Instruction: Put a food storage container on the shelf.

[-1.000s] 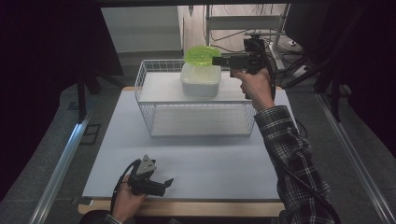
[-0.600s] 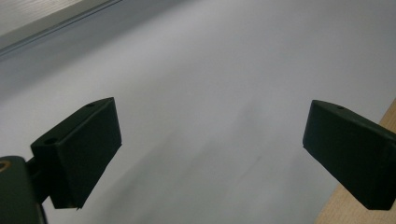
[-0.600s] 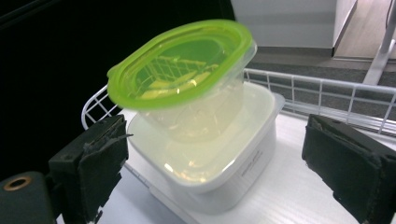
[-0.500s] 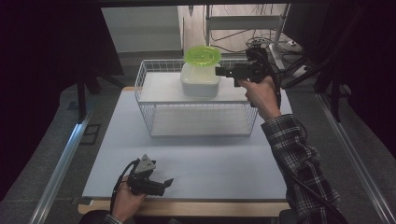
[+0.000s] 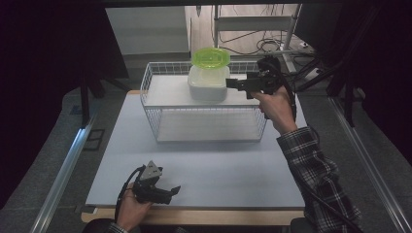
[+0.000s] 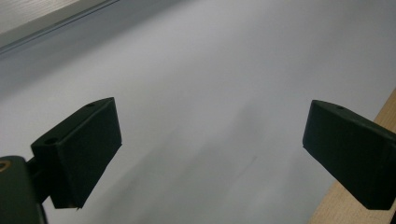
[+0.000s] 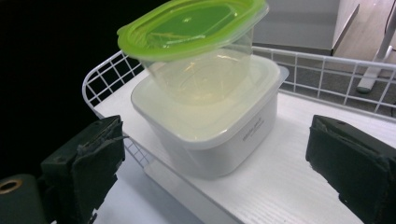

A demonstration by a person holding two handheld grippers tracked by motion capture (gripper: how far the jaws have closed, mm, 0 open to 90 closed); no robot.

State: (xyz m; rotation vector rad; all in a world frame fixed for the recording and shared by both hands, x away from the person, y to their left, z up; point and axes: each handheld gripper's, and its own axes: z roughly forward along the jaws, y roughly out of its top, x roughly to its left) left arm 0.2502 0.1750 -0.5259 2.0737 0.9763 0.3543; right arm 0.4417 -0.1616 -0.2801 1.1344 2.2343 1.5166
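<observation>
Leftmost, the left claw [image 5: 171, 190] rests low on the pale surface [image 5: 218, 165] near its front edge, jaws spread wide with nothing between them. Further right and well beyond it stands the white wire basket [image 5: 160, 97], with a white board laid in it. On that board sits a white square container [image 7: 210, 126], and a clear tub with a green lid [image 7: 187, 23] is stacked on top, tilted. Just right of the stack, the right claw [image 5: 229, 83] points at the container, its jaws having just been opening, now wide apart and gripping nothing; the container sits ahead of them.
</observation>
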